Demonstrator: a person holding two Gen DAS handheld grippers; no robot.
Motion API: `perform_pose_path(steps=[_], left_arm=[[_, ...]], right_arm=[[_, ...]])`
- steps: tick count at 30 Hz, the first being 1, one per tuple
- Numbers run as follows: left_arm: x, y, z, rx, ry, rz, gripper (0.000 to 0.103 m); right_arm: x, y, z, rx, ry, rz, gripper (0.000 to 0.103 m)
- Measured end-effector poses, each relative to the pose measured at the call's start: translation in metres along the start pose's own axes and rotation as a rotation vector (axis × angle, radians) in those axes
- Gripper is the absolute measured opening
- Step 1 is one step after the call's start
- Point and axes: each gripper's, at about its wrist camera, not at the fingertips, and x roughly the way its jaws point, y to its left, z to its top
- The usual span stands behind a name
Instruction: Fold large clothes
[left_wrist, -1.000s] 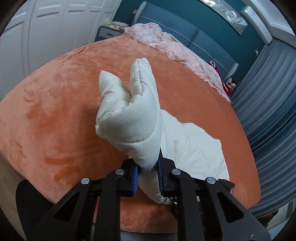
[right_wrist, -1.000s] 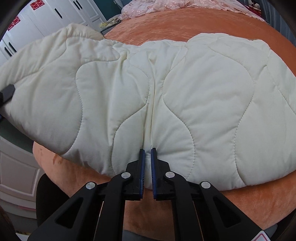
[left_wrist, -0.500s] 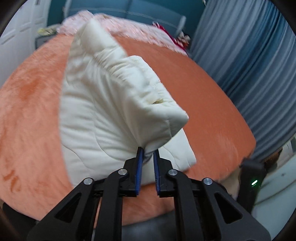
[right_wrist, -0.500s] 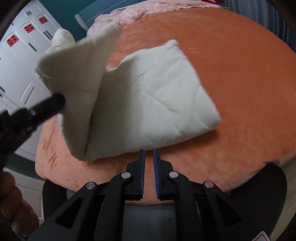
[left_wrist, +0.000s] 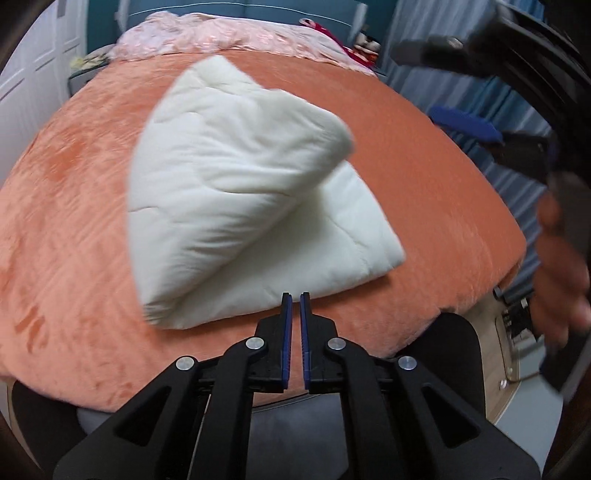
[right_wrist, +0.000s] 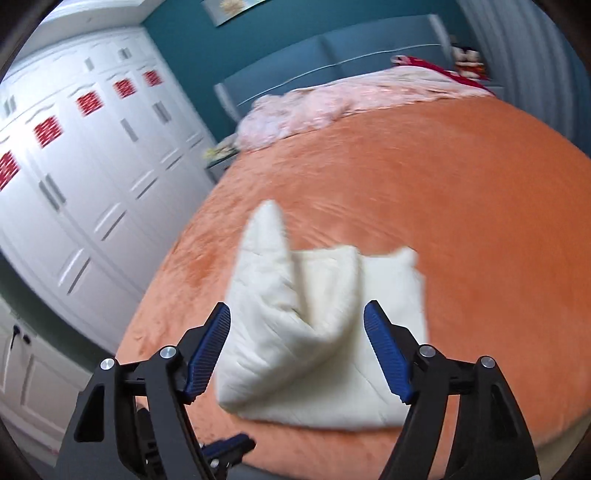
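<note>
Cream quilted padding fills the middle of the left wrist view: the garment (left_wrist: 236, 206) lies on the orange bedspread (left_wrist: 66, 236), its top layer folded over diagonally and puffed up, blurred at the edges, with a flatter layer beneath reaching toward the bed's near right corner. The left gripper (left_wrist: 295, 306) sits just short of the garment's near edge, its jaws drawn nearly together with only a thin slit between the blue pads and nothing in them. A pink crumpled blanket (left_wrist: 229, 35) lies along the far end of the bed, and at the right edge a blurred hand (left_wrist: 561, 266) holds the other black tool. From the right wrist view, the garment (right_wrist: 325, 332) rests near the bed's front edge on the bedspread (right_wrist: 461, 206), one corner standing up in a peak. The right gripper (right_wrist: 297, 321) hangs above it with jaws opening, already wide, framing the garment but not touching it. White wardrobe doors (right_wrist: 92, 177) line the left wall.
</note>
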Motion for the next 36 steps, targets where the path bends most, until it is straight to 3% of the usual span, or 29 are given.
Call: perform_pose_path(steps=[4,5,6,7,10,13,18,22,27,32,36], left_arm=[[-0.022,0.033,0.0,-0.097,-0.036,0.076,0.005],[-0.026,0.043,0.001,-0.12,-0.044,0.089,0.005],[-0.028,0.051,0.002,-0.143,-0.05,0.104,0.005],[-0.029,0.058,0.003,-0.161,-0.054,0.112,0.005],[-0.031,0.072,0.011,-0.214,-0.066,0.122,0.005],[-0.035,0.078,0.021,-0.23,-0.093,0.12,0.005],[-0.035,0.07,0.043,-0.218,-0.12,0.095,0.005],[-0.018,0.049,0.06,-0.183,-0.108,0.065,0.005],[0.013,0.016,0.075,-0.143,-0.049,0.034,0.005],[0.052,-0.002,0.08,-0.129,0.037,0.074,0.005],[0.074,-0.004,0.077,-0.113,0.063,0.123,0.005]], right_arm=[[0.058,0.016,0.01,-0.061,0.126,-0.034,0.073],[0.069,0.014,0.007,-0.06,0.152,-0.046,0.068],[0.078,0.012,0.003,-0.055,0.175,-0.053,0.061],[0.081,0.01,0.001,-0.051,0.195,-0.053,0.032],[0.077,0.002,-0.008,-0.032,0.195,-0.044,0.02],[0.051,-0.006,-0.015,-0.008,0.13,-0.058,0.018],[0.014,-0.046,-0.046,0.102,0.065,-0.153,0.018],[0.006,-0.092,-0.079,0.227,0.105,-0.176,0.018],[0.02,-0.103,-0.102,0.205,0.161,-0.227,0.018],[0.042,-0.105,-0.113,0.182,0.203,-0.287,0.02],[0.046,-0.112,-0.116,0.238,0.207,-0.257,0.021]])
